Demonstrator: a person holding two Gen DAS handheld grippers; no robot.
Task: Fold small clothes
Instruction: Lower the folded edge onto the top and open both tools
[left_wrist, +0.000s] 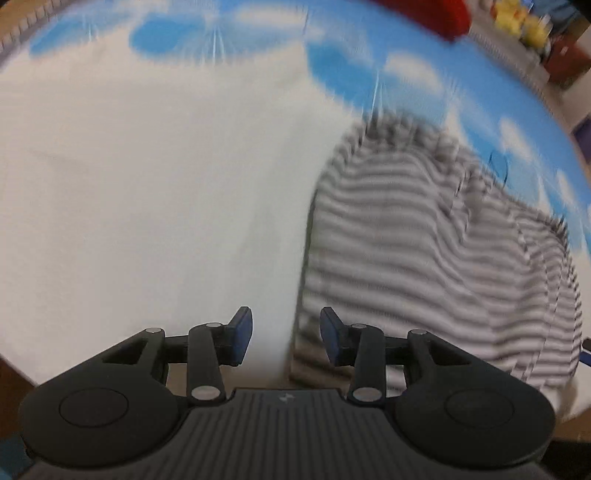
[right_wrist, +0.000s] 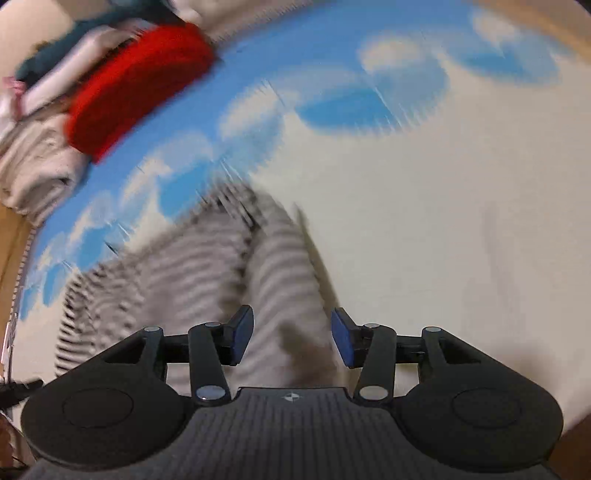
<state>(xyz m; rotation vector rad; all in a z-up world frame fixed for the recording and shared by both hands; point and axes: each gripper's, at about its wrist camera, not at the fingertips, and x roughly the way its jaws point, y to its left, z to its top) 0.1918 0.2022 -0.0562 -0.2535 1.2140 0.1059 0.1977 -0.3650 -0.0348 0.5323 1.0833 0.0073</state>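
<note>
Both blurred. Left hand-held gripper (left_wrist: 286, 334) open, empty, over the striped garment (left_wrist: 424, 266) edge. Right hand-held gripper (right_wrist: 291, 338) open above the striped garment, gripping nothing; red cloth (right_wrist: 136, 88) well beyond it.

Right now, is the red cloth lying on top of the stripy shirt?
No, the red cloth lies apart from the stripy shirt, with blue-and-white sheet between them.

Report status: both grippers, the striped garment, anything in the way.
Left gripper open, empty. Right gripper open, empty, over cloth. Striped garment lies bunched on the cloud-print sheet. Red cloth off at the edge, no obstruction.
</note>
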